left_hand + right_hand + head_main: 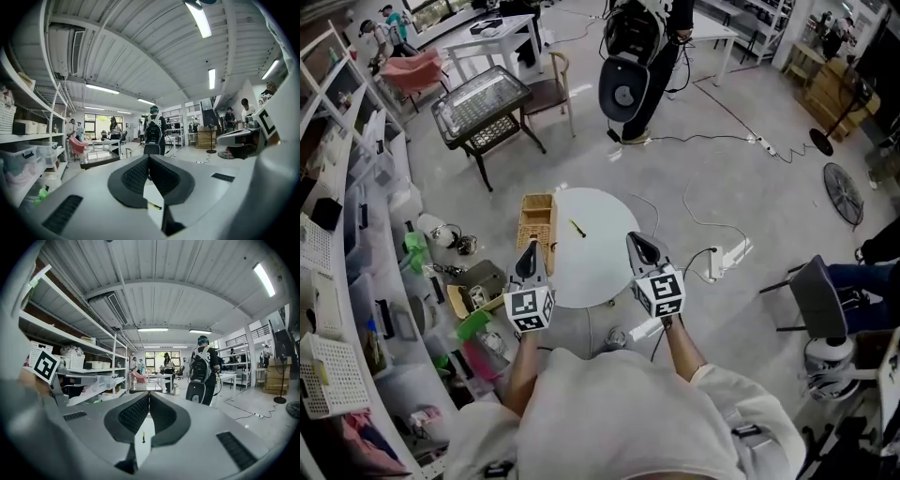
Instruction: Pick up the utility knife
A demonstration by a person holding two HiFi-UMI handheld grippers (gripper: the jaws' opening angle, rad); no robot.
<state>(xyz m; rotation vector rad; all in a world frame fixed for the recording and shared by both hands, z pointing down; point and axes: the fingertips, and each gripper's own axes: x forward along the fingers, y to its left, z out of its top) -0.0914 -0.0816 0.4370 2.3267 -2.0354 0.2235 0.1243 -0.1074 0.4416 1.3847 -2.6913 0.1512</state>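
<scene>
The utility knife is a thin yellow and black stick lying on the round white table. It also shows small through the jaw gap in the left gripper view, where the knife lies slanted, and in the right gripper view, where the knife lies lengthwise. My left gripper hovers at the table's near left edge, jaws together and empty. My right gripper hovers at the near right edge, also shut on nothing. Both point toward the table, well short of the knife. The left gripper and right gripper tips meet.
A wooden crate sits at the table's left edge. Cluttered shelves line the left. A glass-topped trolley and a person with a backpack stand beyond. A power strip, chair and fan are at the right.
</scene>
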